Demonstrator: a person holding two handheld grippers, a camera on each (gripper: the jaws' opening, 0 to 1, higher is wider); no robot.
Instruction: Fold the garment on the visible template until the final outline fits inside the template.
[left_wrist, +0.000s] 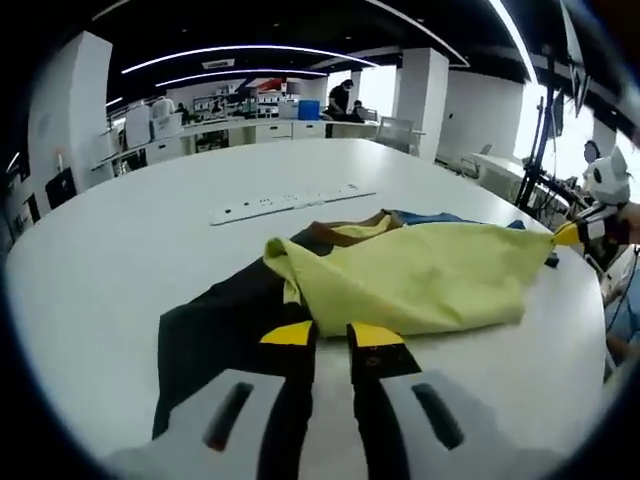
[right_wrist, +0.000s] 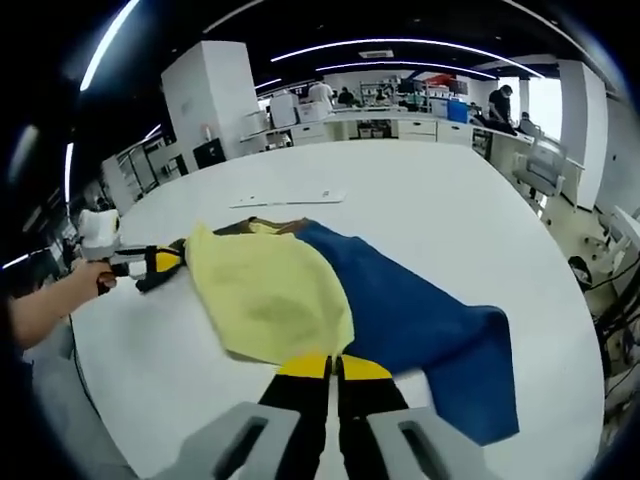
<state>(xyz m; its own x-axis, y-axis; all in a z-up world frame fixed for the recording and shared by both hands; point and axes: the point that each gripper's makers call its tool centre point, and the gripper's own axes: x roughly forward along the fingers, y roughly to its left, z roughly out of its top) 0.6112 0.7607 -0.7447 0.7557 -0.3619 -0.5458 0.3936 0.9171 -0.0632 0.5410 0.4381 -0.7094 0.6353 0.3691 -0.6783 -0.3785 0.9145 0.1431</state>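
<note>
With both the left gripper (left_wrist: 331, 336) and right gripper (right_wrist: 333, 368) pinched on the garment (left_wrist: 420, 275), keep the fold taut and level over the table (left_wrist: 150, 230).

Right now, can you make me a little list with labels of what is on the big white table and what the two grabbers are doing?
garment: yellow cloth layer folded over a dark blue cloth part, brown trim at the far end
template: dark flat sheet under the garment
table: round white table
strip: long white strip with marks lying beyond the garment
left gripper: jaws pinched at the yellow edge
right gripper: jaws pinched on the yellow edge
fold state: unfinished; blue part spreads past the yellow
</note>
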